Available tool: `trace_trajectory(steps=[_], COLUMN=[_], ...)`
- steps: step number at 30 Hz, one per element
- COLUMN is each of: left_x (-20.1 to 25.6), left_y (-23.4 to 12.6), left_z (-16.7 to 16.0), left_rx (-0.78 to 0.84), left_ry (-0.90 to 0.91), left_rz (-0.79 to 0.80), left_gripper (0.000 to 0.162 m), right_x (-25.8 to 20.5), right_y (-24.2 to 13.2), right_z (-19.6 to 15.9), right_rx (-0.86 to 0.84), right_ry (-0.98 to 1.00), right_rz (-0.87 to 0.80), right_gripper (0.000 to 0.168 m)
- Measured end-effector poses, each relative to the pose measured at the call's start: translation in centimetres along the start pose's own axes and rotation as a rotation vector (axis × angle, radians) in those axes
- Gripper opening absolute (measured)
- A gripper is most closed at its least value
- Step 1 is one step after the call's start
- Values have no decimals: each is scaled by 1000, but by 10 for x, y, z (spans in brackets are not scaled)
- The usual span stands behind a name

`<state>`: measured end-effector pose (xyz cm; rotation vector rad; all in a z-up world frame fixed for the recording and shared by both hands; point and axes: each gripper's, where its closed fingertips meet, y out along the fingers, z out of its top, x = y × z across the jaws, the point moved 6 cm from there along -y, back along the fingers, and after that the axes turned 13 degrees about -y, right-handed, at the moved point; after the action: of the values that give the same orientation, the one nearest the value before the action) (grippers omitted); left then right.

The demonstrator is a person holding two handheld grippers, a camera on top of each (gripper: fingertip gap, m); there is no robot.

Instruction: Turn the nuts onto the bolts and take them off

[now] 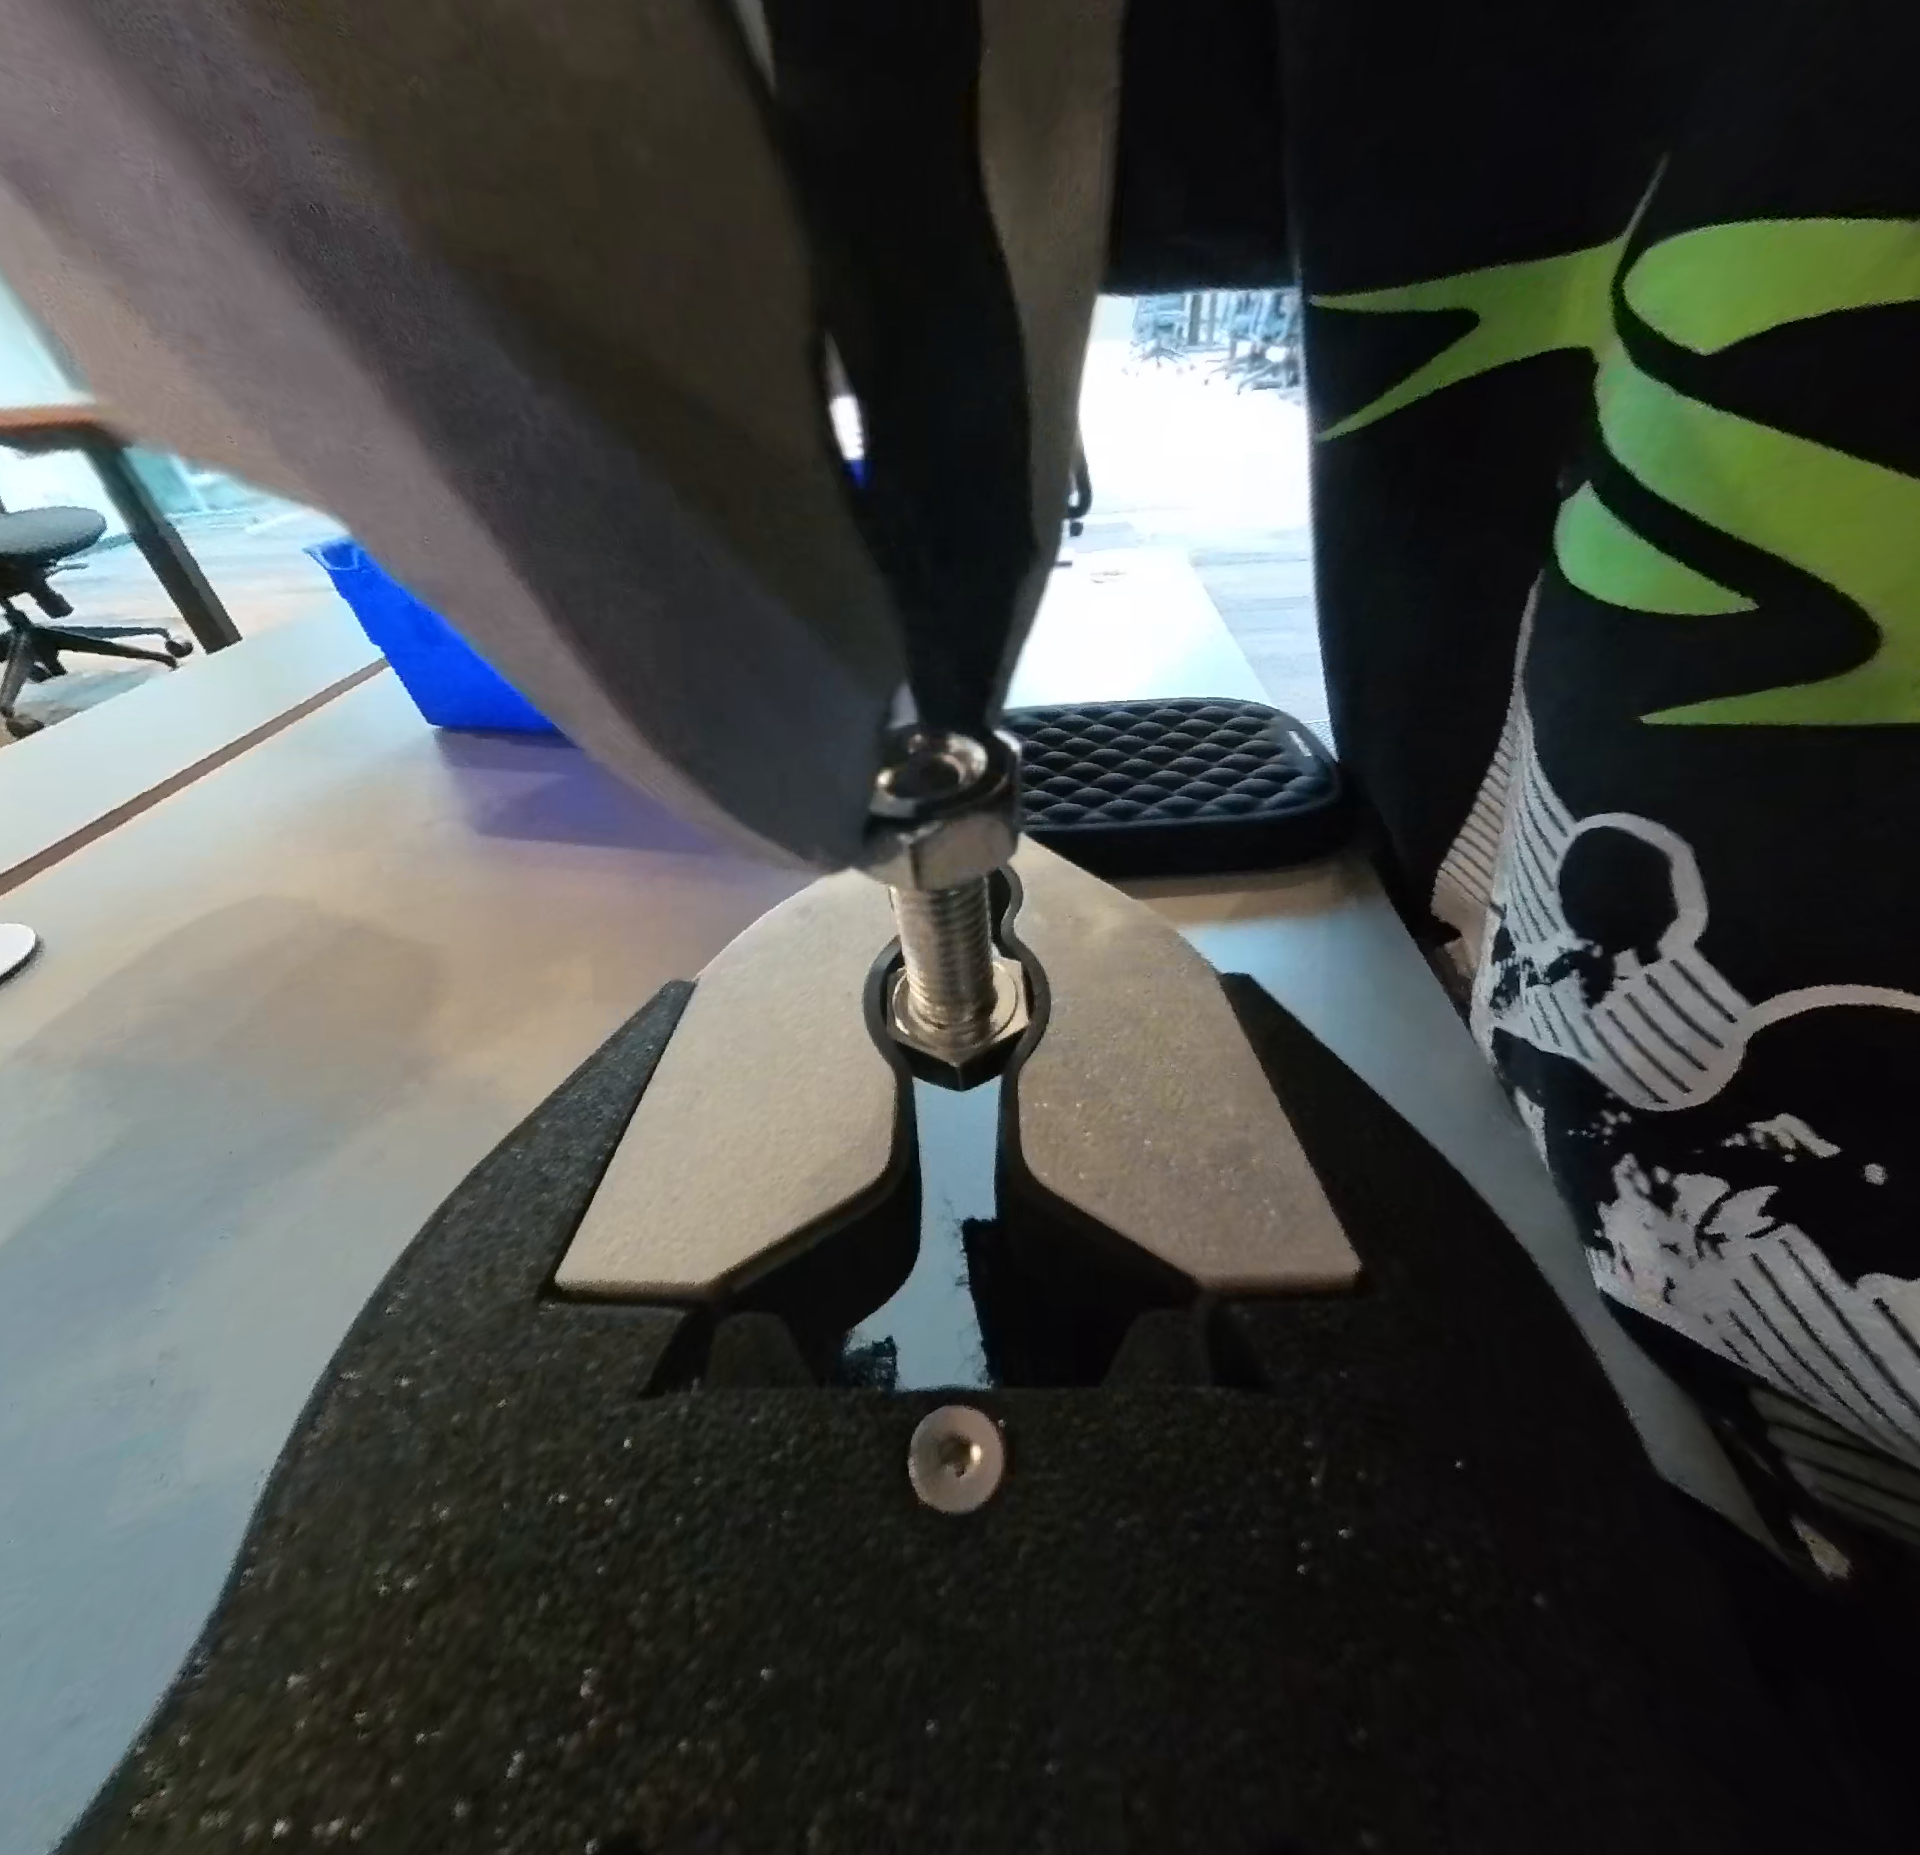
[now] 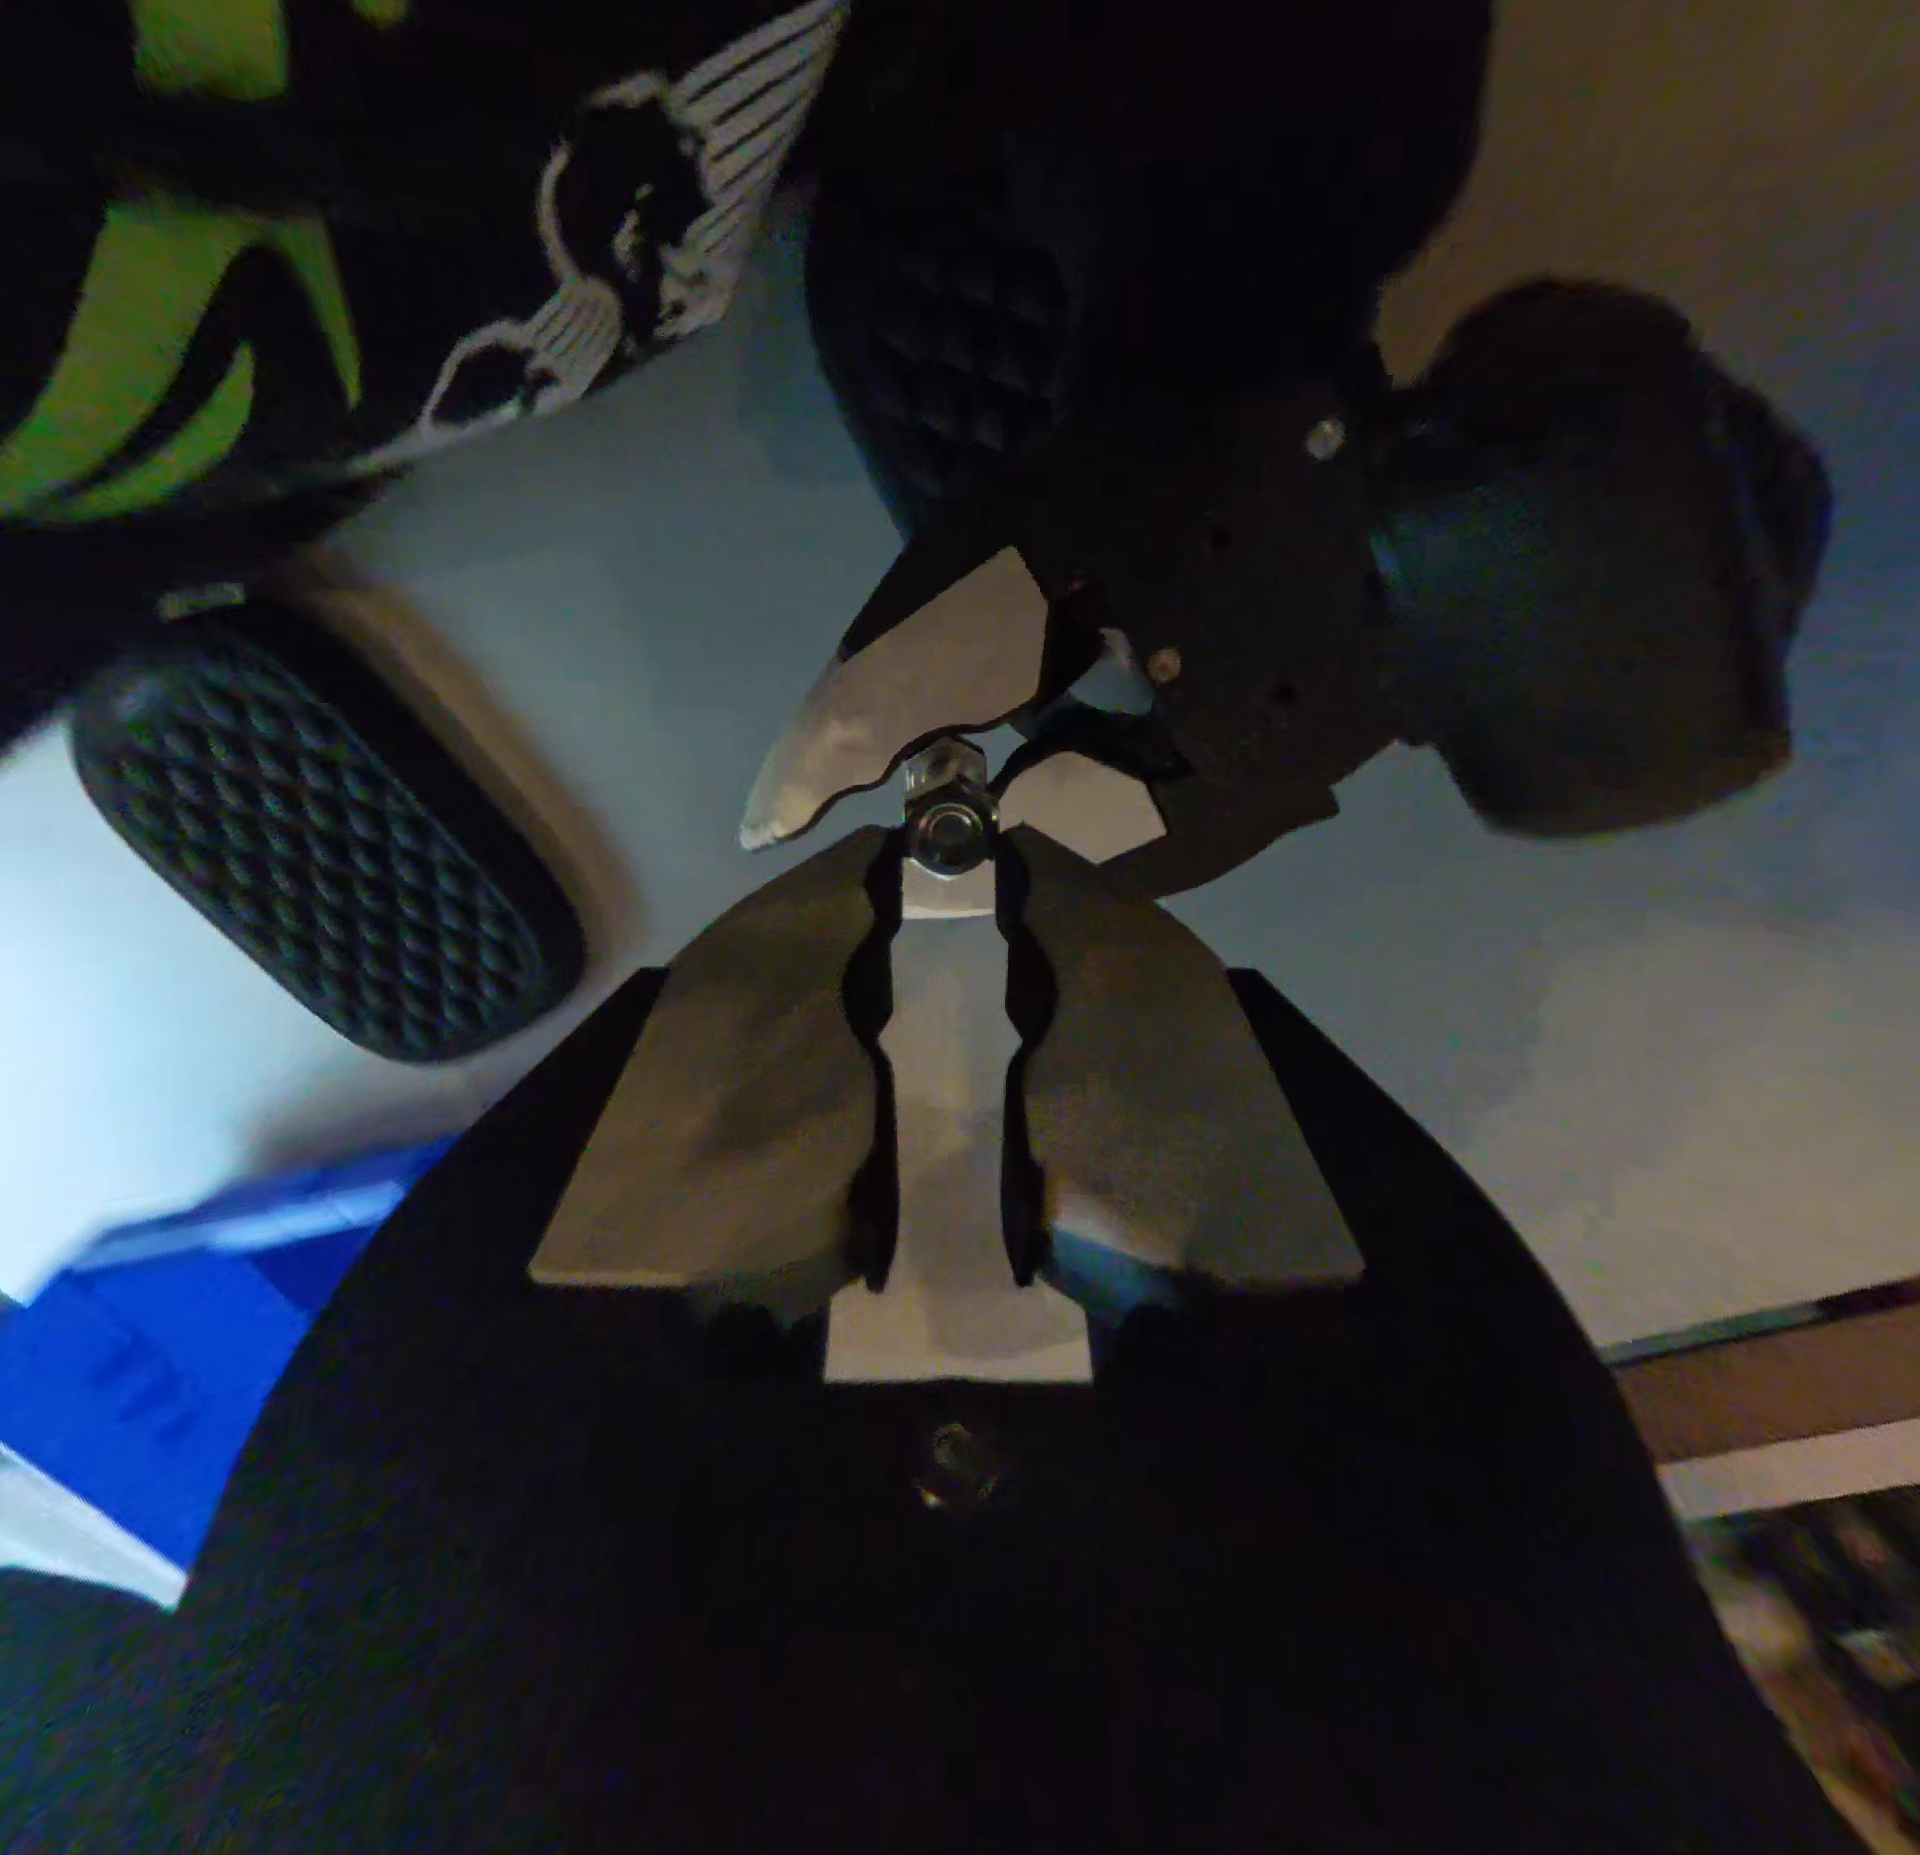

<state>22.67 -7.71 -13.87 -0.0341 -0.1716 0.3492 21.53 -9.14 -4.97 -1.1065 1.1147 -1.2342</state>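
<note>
Grey counter (image 1: 260,1026) across the left of the left wrist view, with a black printed shirt (image 1: 1714,558) filling the right edge, a blue bin (image 1: 447,652) at centre left and a black quilted pad (image 1: 1164,766) just behind the work.

Left tongs (image 1: 956,1026) low in the centre, clamped on the hex piece at the lower end of the bolt (image 1: 940,932); head or second nut, cannot tell. Bolt upright, bare thread showing between the two grips. Right tongs (image 1: 935,756) reaching down from the top of the frame, pinched together on the nut (image 1: 935,834) at the bolt's upper end. Well off the counter, all of it.

Probably mid-turn on the thread. To do it well: hold the lower grip dead still, keep the upper tongs square to the bolt's axis, twist in short arcs, then release, re-grip and repeat. Avoid side pull, which could cross the thread or let the nut slip from the tips.
</note>
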Motion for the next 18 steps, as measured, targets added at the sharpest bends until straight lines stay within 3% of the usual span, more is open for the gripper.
trace_trajectory(steps=[9, 14, 18], left_x=[-2, -1, 0], left_y=[1, 0, 0], left_z=[-1, 0, 0], left_rx=[-8, -2, -5], left_ry=[-6, -5, 0], left_rz=[20, 6, -4], left_gripper=[10, 10, 10], right_x=[-20, -25, -21], right_y=[-3, -5, -17], right_z=[-2, 0, 0], right_rx=[75, 97, 144], right_ry=[799, 772, 475], right_rz=[-142, -188, -198], right_gripper=[16, 23, 30])
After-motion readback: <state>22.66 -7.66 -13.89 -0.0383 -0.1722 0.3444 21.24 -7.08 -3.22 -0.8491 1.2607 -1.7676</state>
